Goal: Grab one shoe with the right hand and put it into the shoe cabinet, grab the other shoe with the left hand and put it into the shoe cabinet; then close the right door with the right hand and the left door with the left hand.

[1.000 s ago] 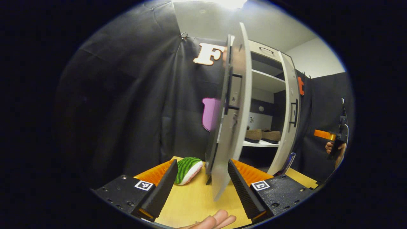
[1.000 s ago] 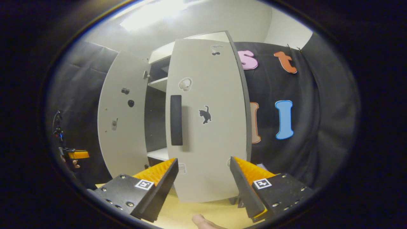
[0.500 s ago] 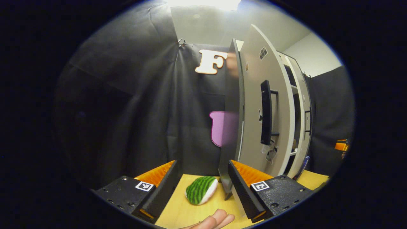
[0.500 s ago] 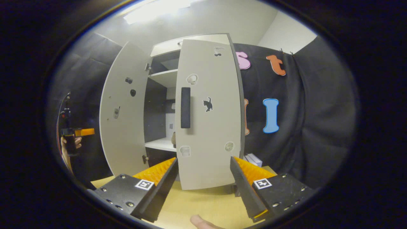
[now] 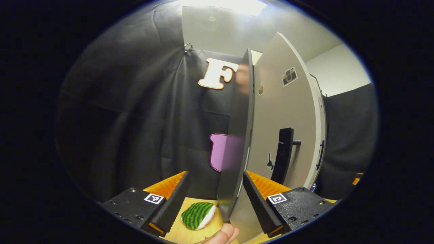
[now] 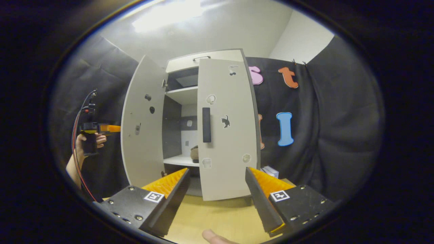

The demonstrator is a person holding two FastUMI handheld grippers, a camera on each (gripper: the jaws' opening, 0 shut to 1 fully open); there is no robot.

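Your left gripper (image 5: 216, 200) has its jaws spread wide, and the lower edge of the shoe cabinet's left door (image 5: 284, 128) stands in the gap between them, close to the inner face of the right-hand finger; you cannot tell from this view whether the finger touches it. In the left gripper view that door is seen nearly edge-on, its dark edge running up the middle of the view and its pale outer face with a dark handle (image 5: 282, 156) turned to the right. A green striped, watermelon-like soft toy (image 5: 197, 215) lies on the yellow worktop (image 5: 190, 234) just beside the left-hand finger. A fingertip (image 5: 226, 234) of your hand shows at the bottom.

Your right gripper (image 6: 217, 196) also has its jaws spread and holds nothing; it hangs over the worktop (image 6: 217, 220) in front of the shoe cabinet (image 6: 203, 125), apart from it. In the right gripper view the right door (image 6: 228, 128) lies close to flat against the cabinet front, with its dark handle (image 6: 206, 124) at mid height. The left door (image 6: 144, 128) stands swung well out, so the shelves show through the gap between the doors. One shoe (image 6: 194, 153) peeks out on the lower shelf, right behind the right door's edge. Far to the left of that view, your hand (image 6: 89, 144) holds the left gripper (image 6: 113, 128) up against the outer side of the left door.
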